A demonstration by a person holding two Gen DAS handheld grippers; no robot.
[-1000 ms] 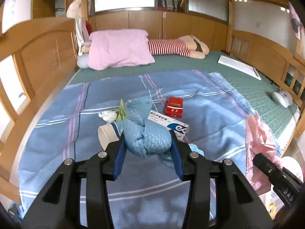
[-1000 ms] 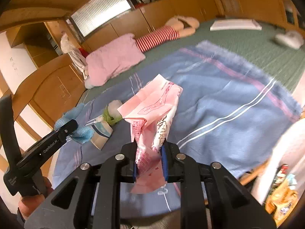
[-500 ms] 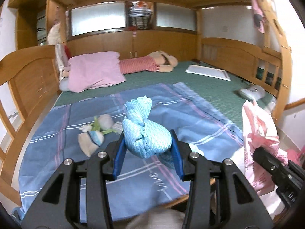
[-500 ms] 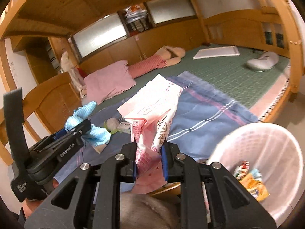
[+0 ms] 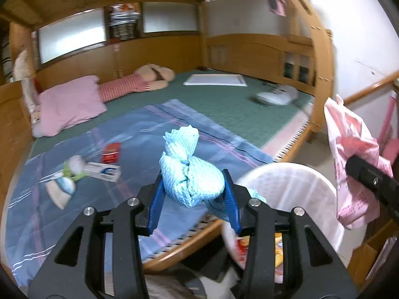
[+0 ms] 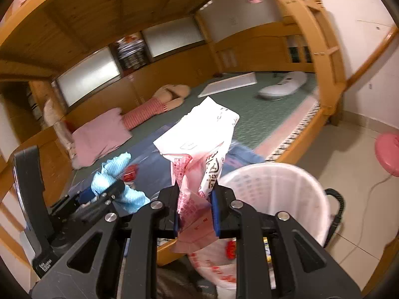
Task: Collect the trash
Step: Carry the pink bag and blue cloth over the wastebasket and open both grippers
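My left gripper (image 5: 193,194) is shut on a knotted light-blue cloth (image 5: 189,174), held above the bed's edge beside the white mesh trash basket (image 5: 299,186). My right gripper (image 6: 197,206) is shut on a crumpled pink-and-white wrapper (image 6: 202,147), just left of the basket (image 6: 276,189), which holds colourful packets. The wrapper also shows at the right of the left wrist view (image 5: 349,139). A red box (image 5: 111,152), a white-and-blue carton (image 5: 102,171), a paper cup (image 5: 61,191) and a tissue wad (image 5: 74,163) lie on the blue blanket (image 5: 139,139).
A pink pillow (image 5: 69,104), a striped plush doll (image 5: 139,82), a white board (image 5: 215,79) and a white device (image 5: 276,97) lie on the green mattress. Wooden bed frame posts (image 5: 321,79) stand right. A pink round object (image 6: 387,154) lies on the tiled floor.
Both grippers have pulled back from the bed and swung right, carrying the cloth and the wrapper. The trash basket now sits close below and to the right of both.
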